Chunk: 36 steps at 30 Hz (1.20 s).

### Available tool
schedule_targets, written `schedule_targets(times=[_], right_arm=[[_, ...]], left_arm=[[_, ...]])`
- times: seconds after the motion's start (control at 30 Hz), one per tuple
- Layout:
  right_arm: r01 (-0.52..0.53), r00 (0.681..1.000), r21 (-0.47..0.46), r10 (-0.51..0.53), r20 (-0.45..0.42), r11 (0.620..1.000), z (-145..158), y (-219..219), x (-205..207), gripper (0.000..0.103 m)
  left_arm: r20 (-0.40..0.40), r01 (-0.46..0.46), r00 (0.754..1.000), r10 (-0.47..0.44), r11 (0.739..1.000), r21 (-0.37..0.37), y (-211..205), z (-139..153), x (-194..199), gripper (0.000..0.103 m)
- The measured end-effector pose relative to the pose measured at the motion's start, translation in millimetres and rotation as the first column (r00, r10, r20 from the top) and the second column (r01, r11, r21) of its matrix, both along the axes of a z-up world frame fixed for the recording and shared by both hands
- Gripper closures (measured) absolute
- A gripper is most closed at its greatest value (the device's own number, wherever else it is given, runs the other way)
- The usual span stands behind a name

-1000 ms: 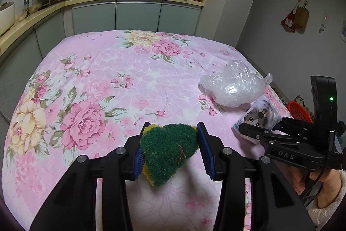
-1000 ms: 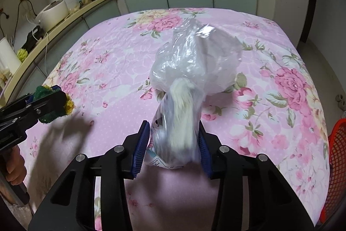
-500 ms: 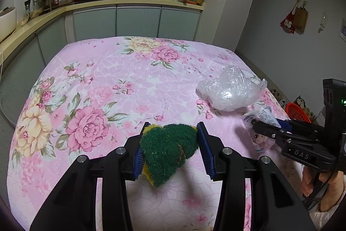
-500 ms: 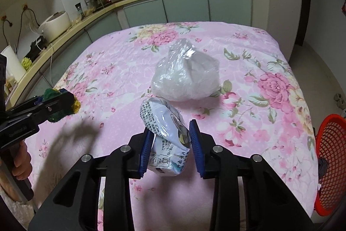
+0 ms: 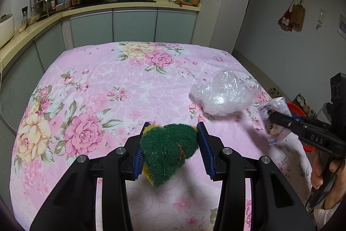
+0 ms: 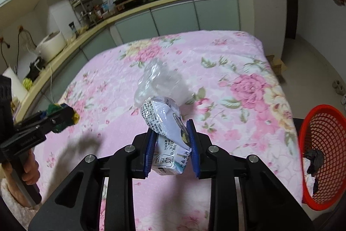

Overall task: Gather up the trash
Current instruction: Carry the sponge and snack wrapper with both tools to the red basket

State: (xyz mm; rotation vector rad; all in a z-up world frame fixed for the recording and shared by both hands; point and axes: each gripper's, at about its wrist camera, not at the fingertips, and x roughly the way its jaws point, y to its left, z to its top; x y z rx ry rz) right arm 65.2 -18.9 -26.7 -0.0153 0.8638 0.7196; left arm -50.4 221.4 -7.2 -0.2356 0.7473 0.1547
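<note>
My left gripper (image 5: 173,126) is shut on a green and yellow scouring sponge (image 5: 168,148), held above the pink floral tablecloth (image 5: 108,90). My right gripper (image 6: 171,127) has a white and blue printed packet (image 6: 164,114) between its blue pads; the jaws are still closing and the pads press its sides. The packet hangs clear of the cloth. Behind it a crumpled clear plastic bag (image 6: 160,81) lies on the table. In the left wrist view the bag (image 5: 225,94) sits right of centre, with the right gripper (image 5: 274,116) and packet (image 5: 273,106) beyond it at the table's right edge.
A red mesh basket (image 6: 328,129) stands off the table's right side, below its edge, with dark and white scraps inside. Kitchen counters with cookware run along the far and left walls. A person's hand (image 6: 30,168) holds the left gripper's handle.
The right gripper has tightened on the packet, lifted it off the cloth and drawn it back from the plastic bag; the red basket has come further into view. The left gripper has stayed put.
</note>
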Motion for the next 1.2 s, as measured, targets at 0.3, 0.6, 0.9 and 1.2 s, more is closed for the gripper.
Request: schedule_targets(times=[0.3, 0.6, 0.9, 1.2], right_arm=[[0.071, 0.996, 0.064, -0.074, 0.046, 0.995, 32, -33, 8, 0.075], [0.127, 0.987, 0.103, -0.136, 0.084, 0.987, 53, -59, 13, 0.075], [0.215, 0.968, 0.127, -0.229, 0.106, 0.968, 63, -97, 15, 0.075], [0.327, 0.934, 0.137, -0.342, 0.102, 0.935, 65, -146, 20, 0.075]], left_arm=[[0.027, 0.017, 0.999, -0.017, 1.000, 0.008, -8, 11, 6, 0.061], [0.065, 0.041, 0.997, -0.043, 0.999, 0.025, -18, 28, 14, 0.061], [0.106, 0.089, 0.990, -0.094, 0.995, 0.052, -38, 49, 26, 0.061], [0.115, 0.205, 0.970, -0.214, 0.975, 0.082, -89, 56, 55, 0.061]])
